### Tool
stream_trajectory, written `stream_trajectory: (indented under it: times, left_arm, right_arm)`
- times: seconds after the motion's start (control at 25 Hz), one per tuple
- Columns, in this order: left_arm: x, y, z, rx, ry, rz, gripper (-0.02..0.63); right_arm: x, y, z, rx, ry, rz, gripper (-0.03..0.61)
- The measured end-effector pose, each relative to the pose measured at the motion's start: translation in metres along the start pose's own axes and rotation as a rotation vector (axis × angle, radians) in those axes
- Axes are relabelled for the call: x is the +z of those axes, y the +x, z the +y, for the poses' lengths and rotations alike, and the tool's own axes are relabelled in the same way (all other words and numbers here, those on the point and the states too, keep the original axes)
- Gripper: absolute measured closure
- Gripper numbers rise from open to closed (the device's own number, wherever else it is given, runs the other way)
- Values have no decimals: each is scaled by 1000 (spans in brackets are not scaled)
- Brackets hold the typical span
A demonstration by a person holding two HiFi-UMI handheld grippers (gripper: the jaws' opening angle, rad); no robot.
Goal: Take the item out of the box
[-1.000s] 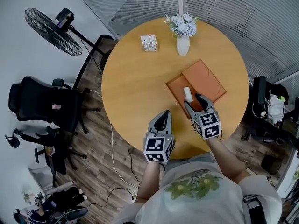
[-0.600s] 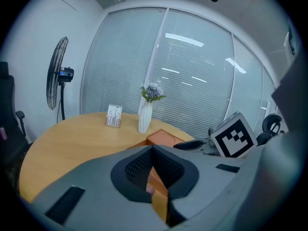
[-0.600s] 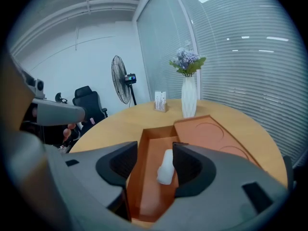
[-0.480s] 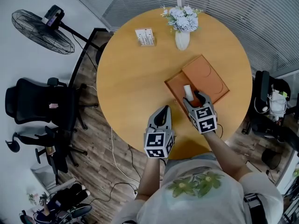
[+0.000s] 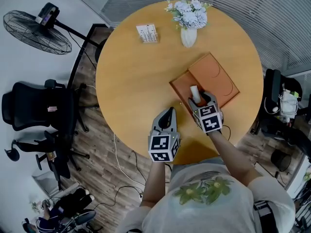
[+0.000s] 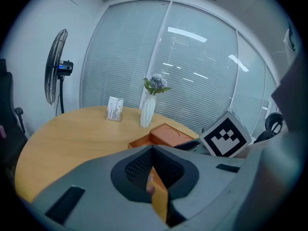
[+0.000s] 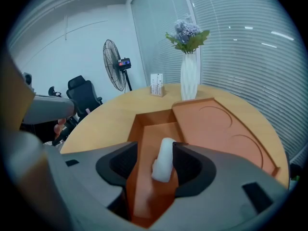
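Observation:
An open orange box (image 5: pixel 181 87) lies on the round wooden table (image 5: pixel 131 76), its lid (image 5: pixel 214 79) beside it on the right. A white oblong item (image 5: pixel 195 92) rests inside the box. My right gripper (image 5: pixel 198 101) is open and lowered into the box at the item's near end. In the right gripper view the item (image 7: pixel 163 159) stands between the jaws, leaning on the right one, with a gap to the left one. My left gripper (image 5: pixel 167 116) hovers over the table's near edge, left of the box, shut and holding nothing (image 6: pixel 153 150).
A white vase of flowers (image 5: pixel 188 33) and a small card holder (image 5: pixel 146 33) stand at the table's far side. On the floor to the left are a fan (image 5: pixel 34 30) and a black office chair (image 5: pixel 34 103). Window blinds run behind the table.
My right gripper has slid forward a little, so its jaws now reach further along the white item. The left gripper has stayed put.

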State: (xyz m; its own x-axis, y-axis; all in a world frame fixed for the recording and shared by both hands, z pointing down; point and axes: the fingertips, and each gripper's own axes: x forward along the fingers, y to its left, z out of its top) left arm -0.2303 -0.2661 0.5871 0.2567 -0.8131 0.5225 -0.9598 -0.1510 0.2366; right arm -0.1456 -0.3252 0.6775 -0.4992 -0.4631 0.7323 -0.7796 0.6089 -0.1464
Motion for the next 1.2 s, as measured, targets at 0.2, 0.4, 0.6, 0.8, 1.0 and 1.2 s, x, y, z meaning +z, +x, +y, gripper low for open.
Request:
stream_trajectory:
  times: [0.2, 0.4, 0.6, 0.8, 1.0, 1.2]
  left_arm:
    - [5, 4, -1, -16, 4, -5, 612]
    - [5, 7, -1, -25, 4, -3, 612]
    - [8, 9, 0, -37, 10, 2, 612]
    - [9, 9, -1, -43, 13, -2, 612]
    - [11, 8, 1, -45, 13, -2, 612]
    - [8, 11, 0, -52, 12, 3, 612]
  right_arm:
    - [-7, 7, -4, -32, 6, 44, 344]
    - [-14, 16, -7, -48, 7, 82, 361]
    - [-16, 25, -5, -64, -8, 122, 364]
    - [-21, 27, -7, -101, -68, 167, 364]
    - [-29, 29, -5, -138, -128, 207, 364]
    - [-39, 34, -5, -136, -136, 248, 364]
